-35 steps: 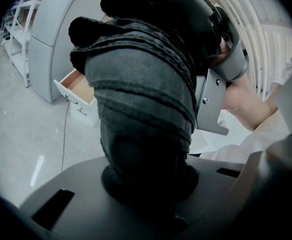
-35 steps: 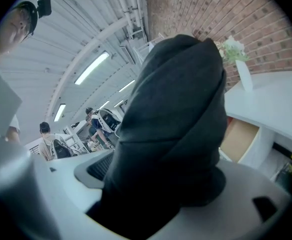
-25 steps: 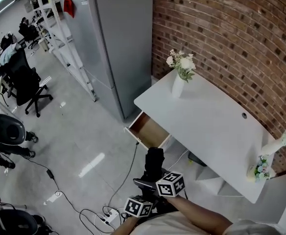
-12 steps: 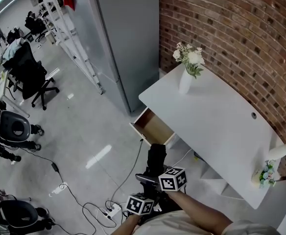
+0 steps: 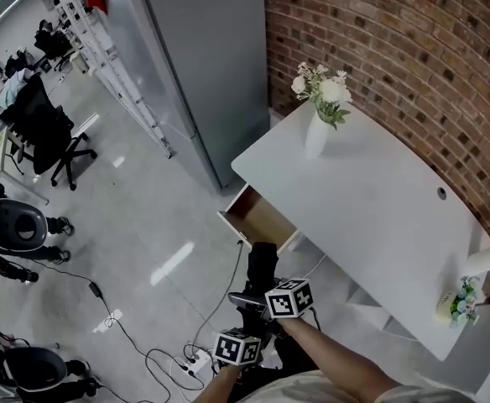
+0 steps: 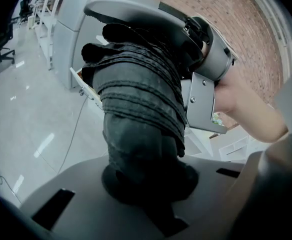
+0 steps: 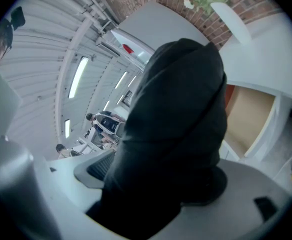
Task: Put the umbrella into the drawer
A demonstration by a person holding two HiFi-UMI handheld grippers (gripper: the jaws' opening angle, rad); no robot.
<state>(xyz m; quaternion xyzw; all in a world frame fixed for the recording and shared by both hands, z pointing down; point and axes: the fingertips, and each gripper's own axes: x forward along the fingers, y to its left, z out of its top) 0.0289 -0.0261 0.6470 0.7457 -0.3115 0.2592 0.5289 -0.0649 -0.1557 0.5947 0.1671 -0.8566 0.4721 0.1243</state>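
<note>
Left gripper (image 6: 146,181): jaws nearly closed, clamped on the butt end of the folded black umbrella (image 6: 136,104), which stands up and away from the camera. Higher up the bundle, the right gripper's grey jaw hooks over it from the right.

Right gripper (image 7: 166,184), own view: jaws tight on the umbrella, ribbed pad against the left side of the fabric. Open drawer (image 7: 248,119) at right past the bundle, bare wooden bottom showing.

Head view: both grippers low centre, umbrella held over the floor and pointing at the drawer's front edge, outside it. The drawer is pulled out under the left end of the white desk (image 5: 379,217). Tall grey cabinet (image 5: 203,57) beyond it, with a gap. Open floor on the left, cable (image 5: 220,300) trailing across.
</note>
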